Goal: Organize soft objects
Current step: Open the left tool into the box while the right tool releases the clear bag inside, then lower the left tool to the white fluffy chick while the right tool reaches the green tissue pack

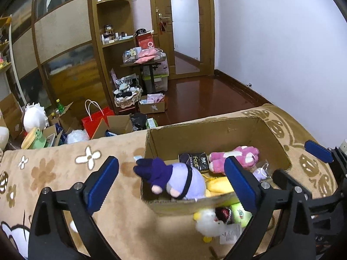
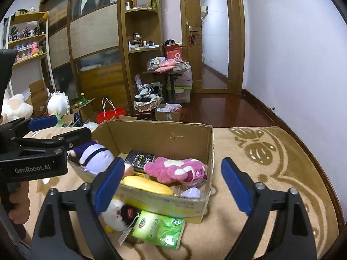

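Just below-left of right hand-held gripper (image 2: 171, 186), jaws apart & empty: small white plush chick (image 2: 116, 213), outside open brown cardboard box (image 2: 190, 134), on blanket. Left hand-held gripper (image 1: 171, 184) also apart; right nearer.

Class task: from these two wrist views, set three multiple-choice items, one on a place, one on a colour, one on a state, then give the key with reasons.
1. Where does the green tissue pack lie?
A. inside the cardboard box
B. on the blanket in front of the box
C. on the floor

2. What colour is the plush bear in the open cardboard box?
A. pink
B. blue
C. black

3. How are both grippers?
A. shut on toys
B. open and empty
C. one shut

Key: B, it lies on the beige blanket outside the box wall; A, pink with white patches; B, the left gripper and right gripper both gape, holding nothing.
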